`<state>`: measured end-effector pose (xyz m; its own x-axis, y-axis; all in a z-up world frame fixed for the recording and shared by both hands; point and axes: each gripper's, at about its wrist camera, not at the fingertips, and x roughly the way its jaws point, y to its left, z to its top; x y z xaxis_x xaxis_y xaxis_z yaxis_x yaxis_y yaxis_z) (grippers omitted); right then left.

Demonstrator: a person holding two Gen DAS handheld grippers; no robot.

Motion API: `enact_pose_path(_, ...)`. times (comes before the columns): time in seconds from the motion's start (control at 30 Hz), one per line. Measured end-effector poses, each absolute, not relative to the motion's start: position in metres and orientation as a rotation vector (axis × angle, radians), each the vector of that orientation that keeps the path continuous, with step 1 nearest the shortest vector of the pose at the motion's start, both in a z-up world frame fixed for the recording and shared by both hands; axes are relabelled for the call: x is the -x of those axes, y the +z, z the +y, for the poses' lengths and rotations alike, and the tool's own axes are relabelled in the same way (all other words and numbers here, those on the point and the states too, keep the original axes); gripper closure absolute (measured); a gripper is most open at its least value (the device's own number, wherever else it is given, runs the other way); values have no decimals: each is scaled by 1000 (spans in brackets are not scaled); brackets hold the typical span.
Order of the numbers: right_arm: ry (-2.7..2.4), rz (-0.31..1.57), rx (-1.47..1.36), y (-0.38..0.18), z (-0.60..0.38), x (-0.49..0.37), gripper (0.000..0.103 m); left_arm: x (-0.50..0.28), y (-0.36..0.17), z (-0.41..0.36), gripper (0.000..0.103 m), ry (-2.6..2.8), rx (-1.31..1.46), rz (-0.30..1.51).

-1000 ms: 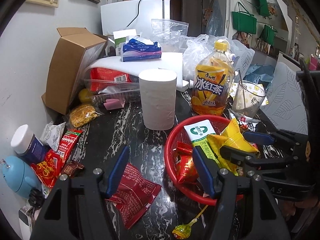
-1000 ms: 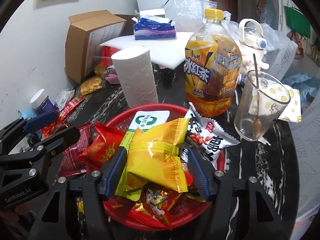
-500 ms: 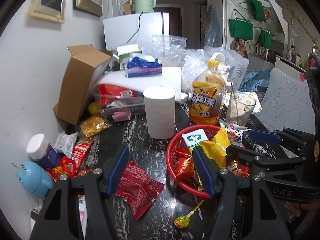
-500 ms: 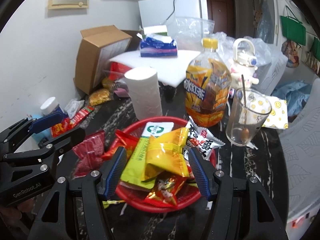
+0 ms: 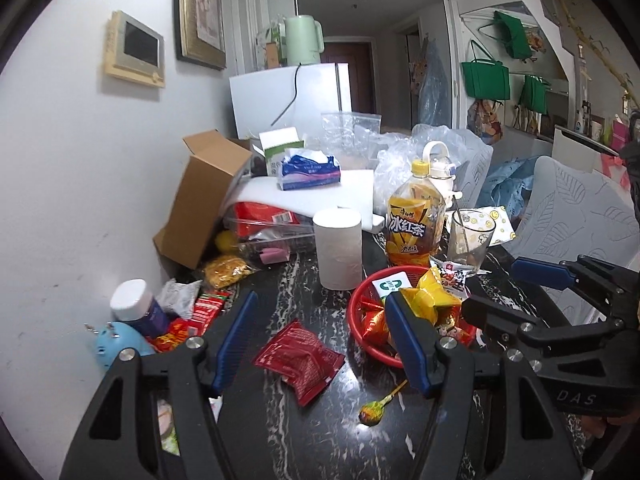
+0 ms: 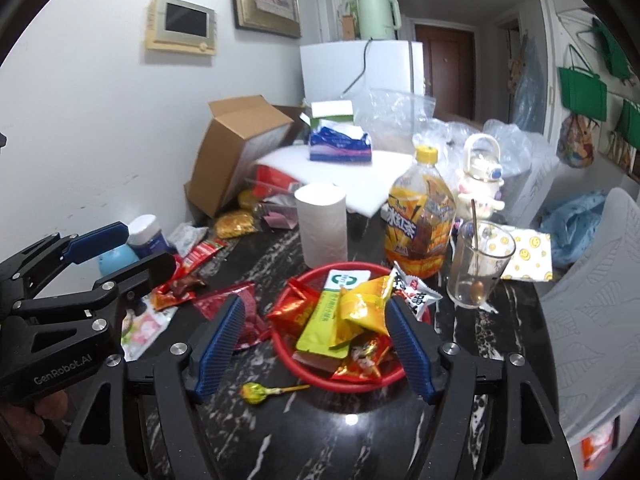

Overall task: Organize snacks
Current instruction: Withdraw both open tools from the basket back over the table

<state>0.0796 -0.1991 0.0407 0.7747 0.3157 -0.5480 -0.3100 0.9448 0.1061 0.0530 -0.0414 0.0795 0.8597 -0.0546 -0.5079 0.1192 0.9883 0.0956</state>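
Snacks are split between the red basket (image 6: 362,384), already heaped with packets, and the dark marble tabletop (image 5: 352,436) around it, so I judge the job partly done. What matters to me now is the loose dark-red packet (image 5: 299,357) lying flat on the tabletop just left of the basket. From my left hand-held gripper (image 5: 322,340) it sits almost dead ahead, framed between the two blue pads, a little below and beyond the tips. Its long axis runs diagonally, from near-right up toward far-left across my view, so I would probably need to turn the wrist to pinch across its short side.

My left hand-held gripper is spread wide and has hold of nothing. My right hand-held gripper (image 6: 316,344) is equally wide apart and empty, hanging above the basket with its pads straddling the pile of packets.

From the right wrist view the same packet (image 6: 236,304) lies off to the left, partly hidden behind my left pad, so the left hand is clearly the nearer one for it.

A lollipop (image 5: 374,412) lies near the front of the basket, its stick pointing toward the rim; either hand could reach it. More wrappers (image 5: 200,312) crowd the wall side, beside a white-capped bottle (image 5: 136,308), closer to my left hand.
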Motion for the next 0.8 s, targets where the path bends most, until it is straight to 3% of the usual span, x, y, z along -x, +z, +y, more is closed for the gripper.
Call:
enact_pose_path(0.43,344,559,23,42,-179,-22,19,-8,71,-23,36,-65,-115,538)
enact_pose_path(0.8,350,627,-47,-4,-172,1,19,11,30,-11,36,-78,-56,611)
